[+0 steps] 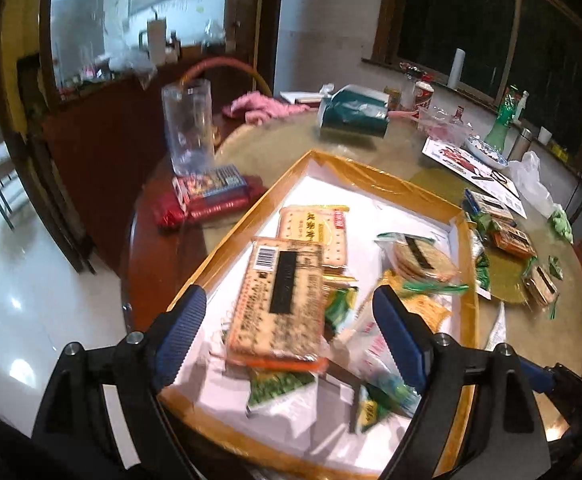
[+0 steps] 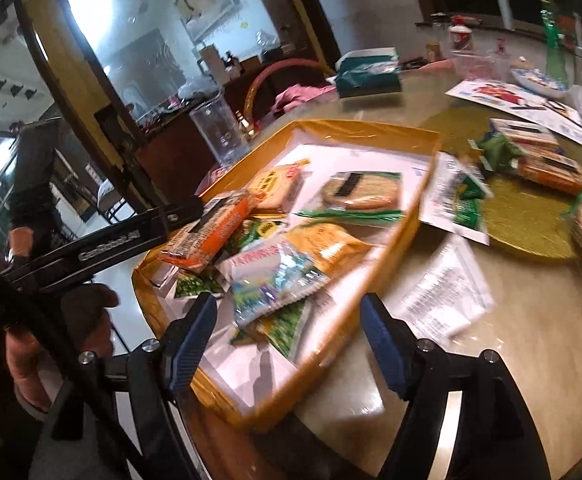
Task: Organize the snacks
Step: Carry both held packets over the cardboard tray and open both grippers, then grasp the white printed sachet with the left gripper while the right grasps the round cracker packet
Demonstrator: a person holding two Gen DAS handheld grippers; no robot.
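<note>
A gold-rimmed box (image 1: 251,208) (image 2: 411,216) with a white lining stands on the round table and holds several snack packets. My left gripper (image 1: 291,332) is open above its near end. An orange-edged cracker pack (image 1: 279,300) (image 2: 211,236) lies between the fingers without touching the pads. A round cracker pack (image 1: 419,258) (image 2: 361,192) lies further in. My right gripper (image 2: 289,340) is open over the box's near corner, just short of a blue-and-white packet (image 2: 275,280). Loose packs lie outside to the right: an orange pack (image 1: 511,238) (image 2: 547,168) and a white packet (image 2: 447,300).
A clear plastic container (image 1: 187,124) (image 2: 219,132) and a red pack (image 1: 207,196) sit left of the box by the table edge. A green bag (image 1: 355,112), a green bottle (image 1: 503,120) and leaflets (image 1: 471,164) crowd the far side. A person's hand (image 2: 23,344) is at lower left.
</note>
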